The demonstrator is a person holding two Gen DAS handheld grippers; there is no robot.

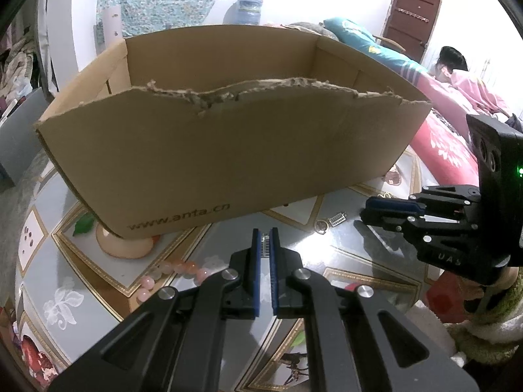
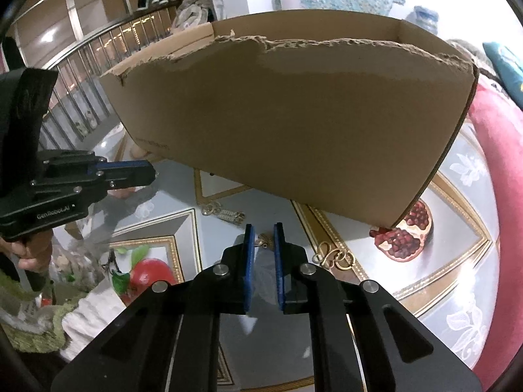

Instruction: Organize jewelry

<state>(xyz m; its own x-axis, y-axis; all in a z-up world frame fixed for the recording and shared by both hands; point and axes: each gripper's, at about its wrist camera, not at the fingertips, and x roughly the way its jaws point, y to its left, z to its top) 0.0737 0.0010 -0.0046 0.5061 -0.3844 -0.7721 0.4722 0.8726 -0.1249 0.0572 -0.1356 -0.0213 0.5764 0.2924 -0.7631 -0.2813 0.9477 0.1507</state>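
Note:
An open cardboard box [image 1: 228,150] with a torn front rim stands on the glass-topped patterned table; it also fills the right wrist view [image 2: 294,124]. My left gripper [image 1: 266,233] is shut on a small silver rhinestone piece, held low in front of the box. My right gripper [image 2: 264,230] is narrowly open, just above a small gold ornament [image 2: 264,241] on the table. A silver rhinestone clip with a gold ring [image 2: 225,213] and a gold chain piece [image 2: 335,258] lie nearby. A pink bead bracelet [image 1: 173,272] lies left of my left gripper.
The right gripper shows at the right edge of the left wrist view [image 1: 392,210]; the left gripper shows at the left of the right wrist view [image 2: 143,171]. A bed with red and pink bedding [image 1: 451,143] borders the table. A person lies on it.

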